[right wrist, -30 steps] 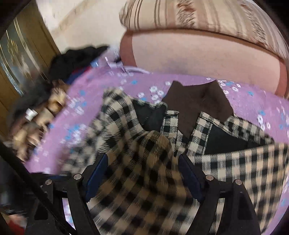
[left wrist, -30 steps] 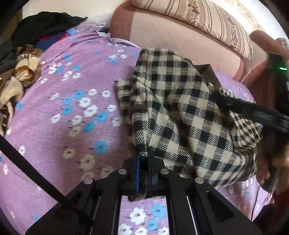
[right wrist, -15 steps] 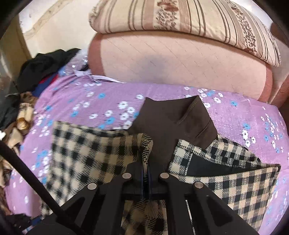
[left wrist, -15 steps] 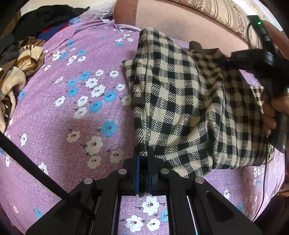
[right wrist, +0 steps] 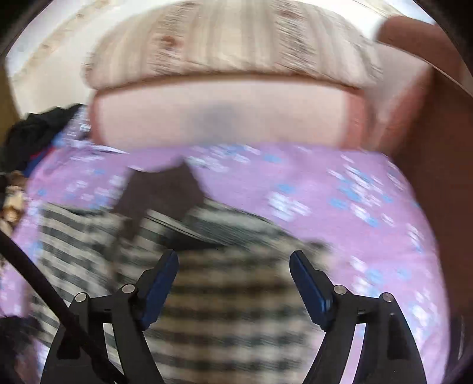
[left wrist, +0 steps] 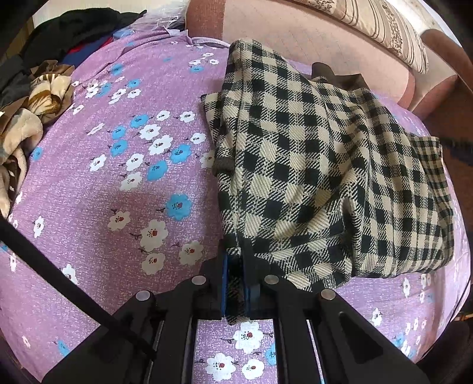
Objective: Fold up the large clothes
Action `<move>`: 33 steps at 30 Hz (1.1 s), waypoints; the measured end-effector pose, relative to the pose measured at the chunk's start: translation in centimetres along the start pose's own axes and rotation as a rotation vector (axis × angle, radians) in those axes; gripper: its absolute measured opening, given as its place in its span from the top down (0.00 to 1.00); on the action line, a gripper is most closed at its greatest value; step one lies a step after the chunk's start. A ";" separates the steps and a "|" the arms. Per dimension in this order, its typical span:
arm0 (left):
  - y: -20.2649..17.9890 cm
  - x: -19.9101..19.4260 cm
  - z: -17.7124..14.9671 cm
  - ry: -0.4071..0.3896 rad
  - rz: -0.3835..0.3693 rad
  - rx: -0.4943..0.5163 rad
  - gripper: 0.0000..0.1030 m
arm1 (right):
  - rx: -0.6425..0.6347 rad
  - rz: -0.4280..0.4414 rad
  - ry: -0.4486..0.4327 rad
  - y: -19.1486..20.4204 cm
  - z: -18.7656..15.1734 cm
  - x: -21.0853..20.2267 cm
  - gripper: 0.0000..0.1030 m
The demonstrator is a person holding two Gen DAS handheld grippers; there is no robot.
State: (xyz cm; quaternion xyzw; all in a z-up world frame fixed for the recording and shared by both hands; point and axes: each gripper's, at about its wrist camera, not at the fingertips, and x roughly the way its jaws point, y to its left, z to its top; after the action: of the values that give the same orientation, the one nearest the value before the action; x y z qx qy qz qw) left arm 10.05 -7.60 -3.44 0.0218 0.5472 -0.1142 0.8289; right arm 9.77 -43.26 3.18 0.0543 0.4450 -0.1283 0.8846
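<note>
A black-and-cream checked garment (left wrist: 310, 165) with a brown collar (left wrist: 340, 75) lies folded on the purple flowered bedsheet (left wrist: 103, 192). My left gripper (left wrist: 236, 257) is shut on its near hem, and a strip of checked cloth shows between the blue pads. In the blurred right wrist view my right gripper (right wrist: 233, 257) hovers over the same garment (right wrist: 221, 310), near the brown collar (right wrist: 159, 192). Its jaws are opening and stand wide apart. The cloth lies below them and nothing is pinched between them.
A heap of brown, cream and dark clothes (left wrist: 29, 97) sits at the bed's left edge. A pink padded headboard (left wrist: 310, 38) with a striped pillow (left wrist: 384, 26) on top closes off the far side. Bare flowered sheet (right wrist: 340, 192) stretches right of the garment.
The right gripper, shut on a fold of the garment half a second ago, has let go, opened wide and swung right, out of the left wrist view. The left gripper keeps its hold on the hem.
</note>
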 end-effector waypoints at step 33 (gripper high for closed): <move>-1.8 -0.4 -1.0 -0.011 0.058 0.082 0.90 | 0.174 0.207 0.154 -5.0 -13.6 -2.3 0.21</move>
State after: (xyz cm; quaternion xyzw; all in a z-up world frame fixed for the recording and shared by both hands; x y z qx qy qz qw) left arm 8.61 -9.07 -3.33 0.0708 0.5368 -0.1125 0.8332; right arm -3.41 -44.85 -3.00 0.1860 0.4907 -0.0698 0.8484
